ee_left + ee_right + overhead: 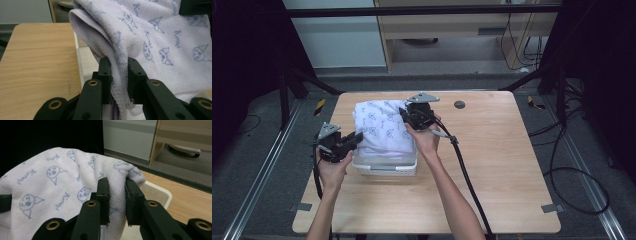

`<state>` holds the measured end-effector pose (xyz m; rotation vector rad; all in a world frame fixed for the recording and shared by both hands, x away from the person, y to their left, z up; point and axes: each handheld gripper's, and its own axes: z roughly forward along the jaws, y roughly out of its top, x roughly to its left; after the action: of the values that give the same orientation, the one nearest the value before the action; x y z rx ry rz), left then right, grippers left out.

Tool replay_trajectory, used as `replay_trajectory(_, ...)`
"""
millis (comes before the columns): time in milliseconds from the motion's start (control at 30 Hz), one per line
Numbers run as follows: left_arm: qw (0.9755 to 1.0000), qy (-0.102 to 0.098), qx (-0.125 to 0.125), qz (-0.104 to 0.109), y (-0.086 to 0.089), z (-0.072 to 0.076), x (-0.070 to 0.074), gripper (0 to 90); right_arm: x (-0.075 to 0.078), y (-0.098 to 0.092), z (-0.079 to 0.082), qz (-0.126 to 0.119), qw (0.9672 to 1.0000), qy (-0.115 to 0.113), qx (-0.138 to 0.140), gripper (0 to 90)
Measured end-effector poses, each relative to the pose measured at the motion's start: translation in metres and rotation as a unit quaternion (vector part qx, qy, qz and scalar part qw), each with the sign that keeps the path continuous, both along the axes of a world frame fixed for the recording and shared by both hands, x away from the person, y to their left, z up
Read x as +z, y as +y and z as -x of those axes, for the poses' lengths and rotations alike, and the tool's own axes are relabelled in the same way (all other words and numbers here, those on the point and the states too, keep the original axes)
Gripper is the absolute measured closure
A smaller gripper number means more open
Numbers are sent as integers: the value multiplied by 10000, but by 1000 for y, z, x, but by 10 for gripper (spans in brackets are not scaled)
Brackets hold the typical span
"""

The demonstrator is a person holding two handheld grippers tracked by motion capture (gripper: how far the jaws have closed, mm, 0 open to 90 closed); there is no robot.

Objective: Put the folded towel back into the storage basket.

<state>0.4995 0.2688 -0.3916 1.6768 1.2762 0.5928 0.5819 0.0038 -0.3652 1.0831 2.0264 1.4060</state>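
One towel (379,127) hangs over one basket (384,167), pinched by left gripper (357,138) at 9 o'clock and right gripper (404,116) at 2 o'clock.

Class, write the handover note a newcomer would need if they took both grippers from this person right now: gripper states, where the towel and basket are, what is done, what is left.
Left gripper: shut on a bunched edge of the towel, at the basket's left side.
Right gripper: shut on the towel's far right fold.
Towel: white with a blue cartoon print, held spread between the two grippers over the white basket, which stands on the wooden table.
Done: towel gripped at two points and brought over the basket.
Left: probably lower it into the basket, then open both jaws. How much already rests inside cannot be told.
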Motion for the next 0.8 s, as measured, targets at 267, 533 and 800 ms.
replay_trajectory(267,9999,99,-13,-37,-2,-3,-7,746,-6,1,-2,64,9999,80,-28,762)
replay_trajectory(533,9996,203,-49,-193,-7,-6,-15,746,-17,-1,-4,90,9998,166,-74,761)
replay_trajectory(800,9988,339,-61,-349,-10,-11,-24,746,-31,-2,-7,163,9994,303,-103,760)
